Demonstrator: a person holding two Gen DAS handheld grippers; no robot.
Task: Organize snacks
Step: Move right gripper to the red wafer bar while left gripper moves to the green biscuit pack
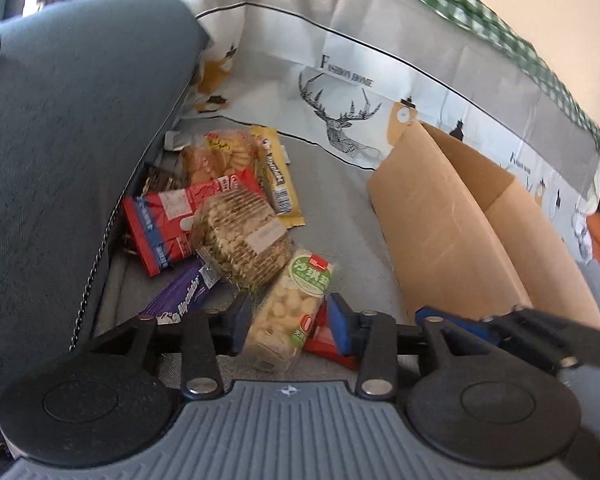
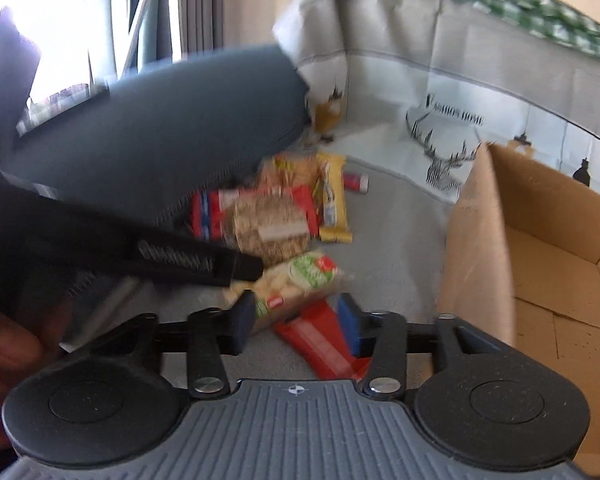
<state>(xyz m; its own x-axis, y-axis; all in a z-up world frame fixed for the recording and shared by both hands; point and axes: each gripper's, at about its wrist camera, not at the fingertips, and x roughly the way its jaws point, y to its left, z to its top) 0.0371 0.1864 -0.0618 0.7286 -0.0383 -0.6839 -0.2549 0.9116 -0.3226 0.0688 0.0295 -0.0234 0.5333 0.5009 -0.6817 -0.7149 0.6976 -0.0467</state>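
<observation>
Left wrist view: the left tongs (image 1: 288, 322) are seen spread, straddling the green-labelled snack pack (image 1: 290, 312) without pressing it. The snack pile (image 1: 220, 216) lies on the grey sofa seat (image 1: 340, 200), beside the open cardboard box (image 1: 460, 220). A slip is judged likely if the tongs close on the crinkly wrapper alone. The dark cushion (image 1: 68, 140) crowds the pile.

Right wrist view: the right tongs (image 2: 296, 322) are spread over the red packet (image 2: 320, 340), nothing pinched. The left gripper's body (image 2: 160, 256) stands close; a collision is judged possible.
</observation>
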